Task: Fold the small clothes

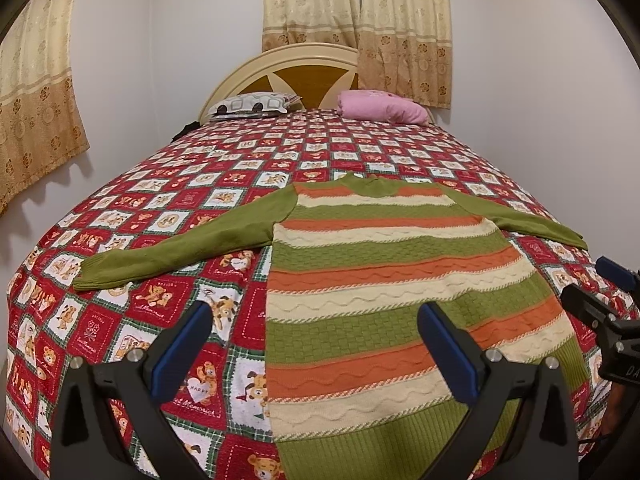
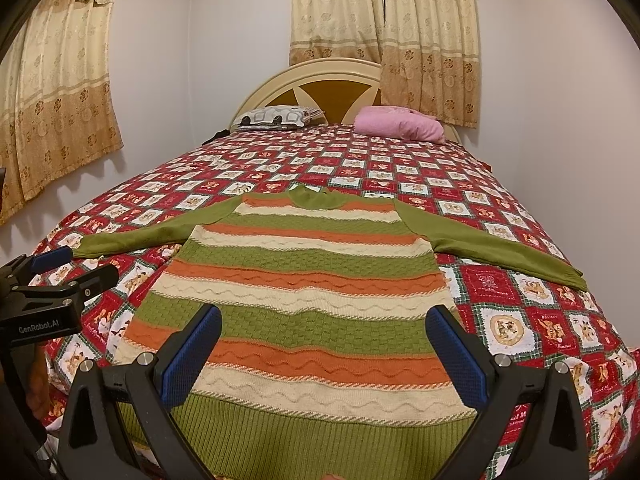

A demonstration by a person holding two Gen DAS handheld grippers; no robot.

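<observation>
A knitted sweater (image 1: 384, 280) with green, orange and cream stripes lies flat on the bed, neck away from me, both green sleeves spread out to the sides. It also shows in the right wrist view (image 2: 312, 292). My left gripper (image 1: 316, 320) is open and empty above the sweater's lower left edge. My right gripper (image 2: 324, 324) is open and empty above the sweater's lower middle. The right gripper also shows at the right edge of the left wrist view (image 1: 600, 292), and the left gripper at the left edge of the right wrist view (image 2: 72, 268).
The bed carries a red patchwork quilt (image 1: 240, 168) with teddy-bear squares. A patterned pillow (image 1: 252, 105) and a pink pillow (image 1: 380, 107) lie by the headboard (image 1: 304, 68). Curtains (image 1: 356, 4) hang behind and on the left wall.
</observation>
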